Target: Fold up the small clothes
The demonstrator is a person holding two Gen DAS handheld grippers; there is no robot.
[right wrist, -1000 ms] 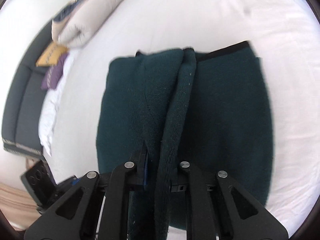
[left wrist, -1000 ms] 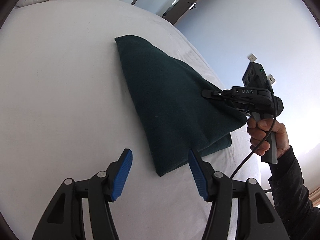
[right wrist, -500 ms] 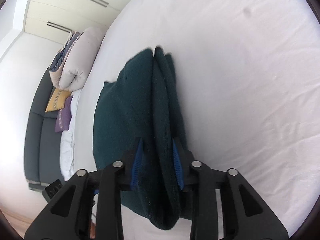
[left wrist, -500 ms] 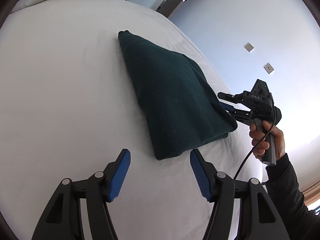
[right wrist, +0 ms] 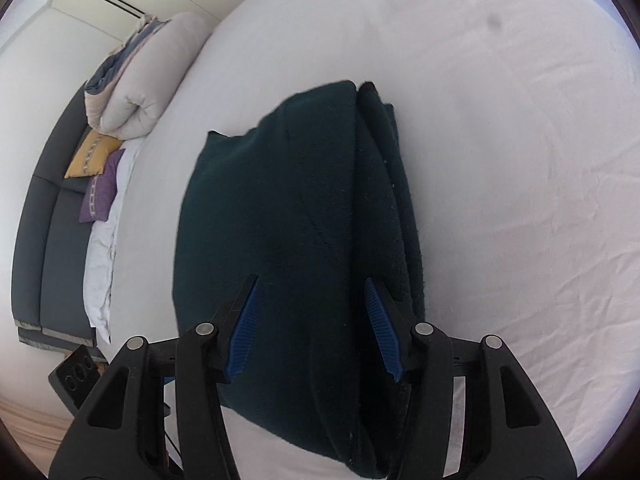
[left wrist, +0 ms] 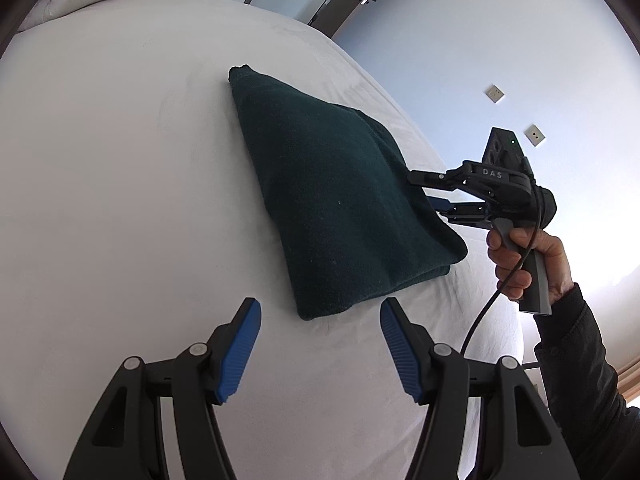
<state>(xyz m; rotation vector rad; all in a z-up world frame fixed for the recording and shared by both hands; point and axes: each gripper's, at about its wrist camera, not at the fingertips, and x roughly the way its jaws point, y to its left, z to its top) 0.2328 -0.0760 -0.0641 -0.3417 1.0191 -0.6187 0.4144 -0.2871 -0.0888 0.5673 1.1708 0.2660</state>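
White bed sheet [left wrist: 120,200] fills most of both views, lightly creased, with a pale wall and sockets behind and a grey sofa with cushions off to one side. Dark green fleecy garment [left wrist: 340,200], folded into a thick layered wedge, lies flat on the bed. Right gripper [right wrist: 316,328] straddles the garment's near edge, its jaws opening; cloth sits between the blue pads [right wrist: 244,328] but they stand clear of it on both sides, so nothing is gripped. Left gripper [left wrist: 320,352] hangs about half open just short of the wedge's nearest corner, empty, sheet showing between its fingers. Person's hand [left wrist: 524,260] grips the right tool's handle, dark sleeve below. Handling, as judged: soft, light, plush pile, no stiffness; layers will slump and slide on one another if lifted by a single ply. Stacked open edges show along the right side in the right wrist view, a rounded fold on the other. Best hold is likely a corner or edge, pinching through all layers at once, both grippers well apart, to keep the fold square.
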